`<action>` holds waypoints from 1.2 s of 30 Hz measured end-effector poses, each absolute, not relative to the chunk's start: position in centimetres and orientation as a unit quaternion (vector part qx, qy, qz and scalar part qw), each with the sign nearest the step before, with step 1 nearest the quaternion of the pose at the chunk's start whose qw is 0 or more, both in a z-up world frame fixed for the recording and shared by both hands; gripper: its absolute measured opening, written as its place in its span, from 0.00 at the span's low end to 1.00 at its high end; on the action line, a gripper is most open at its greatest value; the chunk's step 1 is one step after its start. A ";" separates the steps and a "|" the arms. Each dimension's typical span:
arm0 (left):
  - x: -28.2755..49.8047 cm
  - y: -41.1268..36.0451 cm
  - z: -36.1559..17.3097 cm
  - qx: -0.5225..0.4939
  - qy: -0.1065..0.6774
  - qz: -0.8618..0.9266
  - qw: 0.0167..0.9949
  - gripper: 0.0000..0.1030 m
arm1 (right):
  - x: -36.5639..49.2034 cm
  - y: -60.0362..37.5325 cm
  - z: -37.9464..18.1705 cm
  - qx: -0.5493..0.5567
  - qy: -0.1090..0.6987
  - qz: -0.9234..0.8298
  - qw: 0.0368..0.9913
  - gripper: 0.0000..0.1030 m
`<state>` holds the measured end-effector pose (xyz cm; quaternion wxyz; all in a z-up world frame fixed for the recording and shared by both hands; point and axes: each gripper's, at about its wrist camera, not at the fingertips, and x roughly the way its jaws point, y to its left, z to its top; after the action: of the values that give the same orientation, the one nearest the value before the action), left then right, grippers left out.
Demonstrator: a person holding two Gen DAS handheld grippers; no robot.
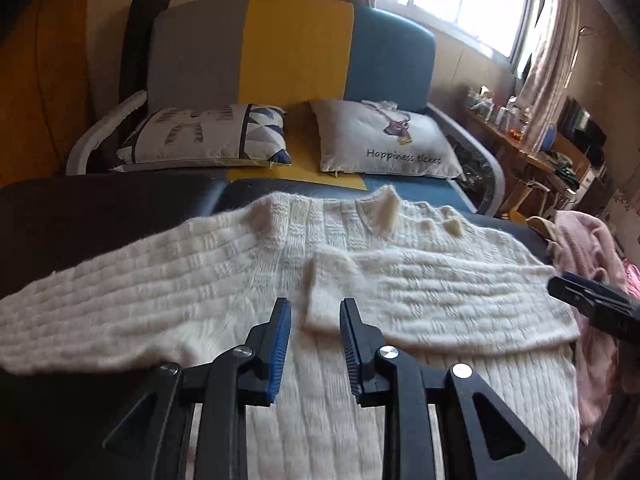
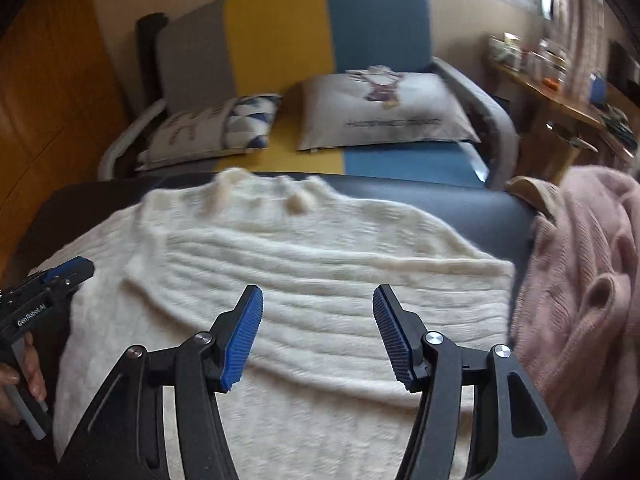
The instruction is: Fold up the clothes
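A sofa (image 1: pixel 296 52) with a back in grey, yellow and blue panels fills the far side of both views. In front of it lies a dark padded worktop (image 1: pixel 80 216), and spread across that worktop is the cream knitted sweater (image 1: pixel 248 256), which serves here as the landmark. The sweater lies flat with its neckline toward the sofa and its hem toward the cameras. One sleeve reaches out toward the left edge of the left wrist view; the other sleeve (image 1: pixel 440 300) is folded across the chest, its cuff ending near the sweater's middle.

Beyond the sweater, on the sofa seat, rest two cushions: a patterned one (image 1: pixel 208 136) with blue triangles, and a pale one (image 1: pixel 384 140) with a printed figure and a line of script. Just beside the sweater's right edge sits a heap of pink knitwear (image 2: pixel 580 272). Farther right stands a cluttered wooden shelf (image 2: pixel 560 96).

The right tongs (image 2: pixel 318 300) hang above the folded sleeve with their blue pads well apart and nothing between them. The left tongs (image 1: pixel 315 312) hover over the sweater's middle, by the cuff, their pads narrowly apart and clamped on nothing. In the right wrist view the left tongs appear at the sweater's left edge, and a hand (image 2: pixel 24 376) grips their handle.
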<state>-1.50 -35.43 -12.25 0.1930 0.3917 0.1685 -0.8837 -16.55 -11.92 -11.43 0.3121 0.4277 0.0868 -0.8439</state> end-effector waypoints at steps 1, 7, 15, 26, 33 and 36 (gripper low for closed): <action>-2.5 -35.5 -12.7 0.395 0.168 -0.883 0.190 0.24 | -17.2 -11.7 -12.3 0.432 0.080 -0.845 0.305 0.59; -6.4 -34.3 -16.0 0.434 0.099 -0.873 0.197 0.24 | -19.8 -12.1 -18.8 0.474 0.113 -0.834 0.260 0.59; -6.0 -36.4 -14.5 0.382 0.155 -0.896 0.164 0.24 | -18.9 -14.2 -15.4 0.415 0.104 -0.845 0.321 0.61; -9.8 -37.3 -16.5 0.413 0.134 -0.888 0.152 0.26 | -21.8 -21.7 -18.6 0.437 0.137 -0.817 0.350 0.64; -13.9 -37.4 -14.7 0.395 0.144 -0.900 0.112 0.26 | -24.8 -20.9 -15.9 0.410 0.140 -0.841 0.324 0.64; -16.0 -37.4 -16.6 0.420 0.134 -0.890 0.113 0.26 | -25.7 -21.5 -16.9 0.413 0.169 -0.841 0.306 0.64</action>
<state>-16.00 -37.42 -16.57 0.1131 0.4203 0.1340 -0.8903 -25.75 -21.52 -16.88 0.3061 0.4134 0.1686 -0.8408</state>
